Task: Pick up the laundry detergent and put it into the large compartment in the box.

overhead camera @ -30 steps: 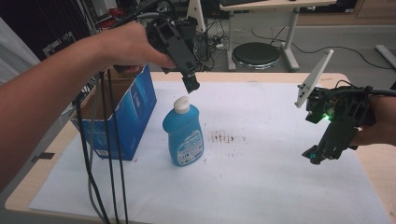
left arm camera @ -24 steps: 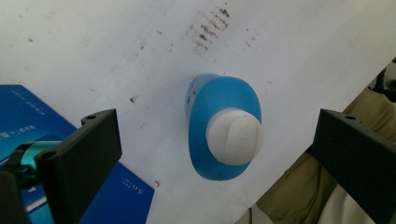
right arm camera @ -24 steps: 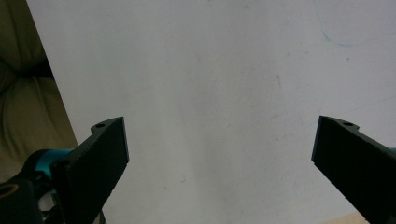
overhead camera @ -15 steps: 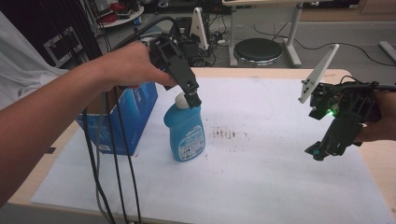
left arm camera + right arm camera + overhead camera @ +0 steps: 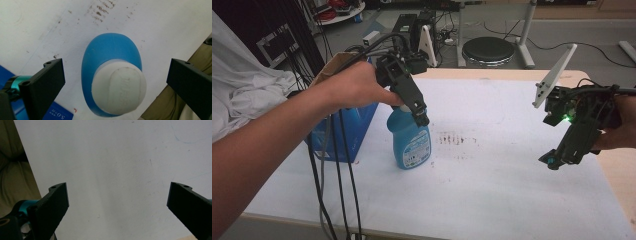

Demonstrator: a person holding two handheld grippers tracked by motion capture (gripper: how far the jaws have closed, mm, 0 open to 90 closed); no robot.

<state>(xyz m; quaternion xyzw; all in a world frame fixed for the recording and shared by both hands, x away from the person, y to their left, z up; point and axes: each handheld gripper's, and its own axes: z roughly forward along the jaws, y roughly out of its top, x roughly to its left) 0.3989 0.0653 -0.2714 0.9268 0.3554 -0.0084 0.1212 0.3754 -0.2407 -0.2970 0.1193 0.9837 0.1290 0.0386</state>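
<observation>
A blue detergent bottle [image 5: 412, 145] with a white cap stands upright on the white table cover [image 5: 492, 190], left of centre. My left gripper [image 5: 421, 119] points down right at the bottle's top, hiding the cap in the high view. In the left gripper view the white cap [image 5: 118, 87] and blue shoulder [image 5: 112, 50] lie between the jaws, and the left gripper [image 5: 116, 68] is open wide, touching neither. At the table's right my right gripper [image 5: 554, 161] hangs tilted above the cover. In its own view the right gripper [image 5: 117, 192] is open over bare white sheet.
A blue cardboard box [image 5: 347, 130] stands just left of the bottle, partly behind the forearm. A brown stain [image 5: 455, 139] marks the cover right of the bottle. Black cables [image 5: 332, 180] hang from the left gripper over the front edge. A stool [image 5: 488, 50] stands beyond the table.
My left gripper has come down and slightly right until its jaws flank the bottle's cap. The bottle has stayed put. The right gripper has barely shifted.
</observation>
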